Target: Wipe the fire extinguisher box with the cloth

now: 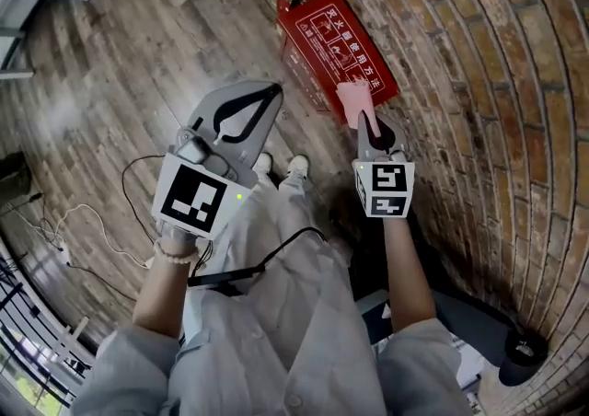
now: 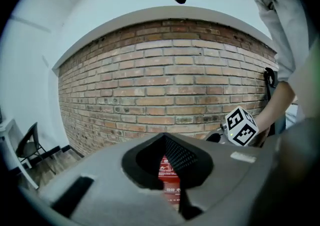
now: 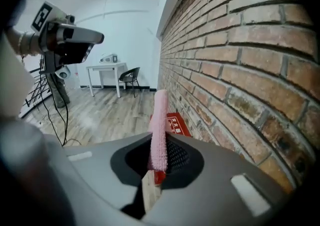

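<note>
Wood-plank floor (image 1: 138,55) meeting a brick wall (image 1: 479,83), with a red fire extinguisher box (image 1: 336,51) at the wall's foot.
Head view: right claw (image 1: 368,127) pinching a pink cloth (image 1: 354,101) over the box's near end, contact not clear; left claw (image 1: 267,97) well apart to the left, above the floor. Left gripper view: tips pressed together, nothing between, a strip of the box glimpsed below, bricks ahead. Right gripper view: clamped on the cloth, upright between the jaws, box beyond beside the wall.
</note>
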`<action>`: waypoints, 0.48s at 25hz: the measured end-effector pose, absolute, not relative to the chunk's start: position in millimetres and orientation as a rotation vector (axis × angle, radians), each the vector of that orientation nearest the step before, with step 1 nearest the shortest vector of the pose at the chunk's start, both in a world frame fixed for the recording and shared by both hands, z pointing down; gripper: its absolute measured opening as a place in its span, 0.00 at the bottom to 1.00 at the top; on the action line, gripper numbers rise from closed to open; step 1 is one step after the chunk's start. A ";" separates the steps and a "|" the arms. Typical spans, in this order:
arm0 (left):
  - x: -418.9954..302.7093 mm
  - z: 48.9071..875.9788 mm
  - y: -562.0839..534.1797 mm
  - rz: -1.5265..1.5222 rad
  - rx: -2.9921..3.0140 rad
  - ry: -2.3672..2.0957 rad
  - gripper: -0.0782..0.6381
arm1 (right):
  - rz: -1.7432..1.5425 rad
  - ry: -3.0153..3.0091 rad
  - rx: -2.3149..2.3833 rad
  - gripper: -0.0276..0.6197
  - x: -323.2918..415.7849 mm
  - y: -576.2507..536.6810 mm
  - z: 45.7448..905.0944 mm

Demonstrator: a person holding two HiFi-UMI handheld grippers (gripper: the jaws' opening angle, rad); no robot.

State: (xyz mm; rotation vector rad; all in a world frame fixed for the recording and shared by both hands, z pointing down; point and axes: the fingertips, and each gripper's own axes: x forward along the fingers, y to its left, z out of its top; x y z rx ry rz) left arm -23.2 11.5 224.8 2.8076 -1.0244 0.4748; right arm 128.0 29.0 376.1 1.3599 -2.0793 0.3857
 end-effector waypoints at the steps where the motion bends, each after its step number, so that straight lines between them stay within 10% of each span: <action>1: -25.2 214.3 11.9 0.464 2.810 -1.031 0.10 | 0.393 -2.098 1.371 0.07 124.8 29.0 361.7; 12: -32.3 130.4 24.3 0.485 2.955 -1.059 0.10 | 0.187 -2.224 1.423 0.07 112.5 36.5 226.7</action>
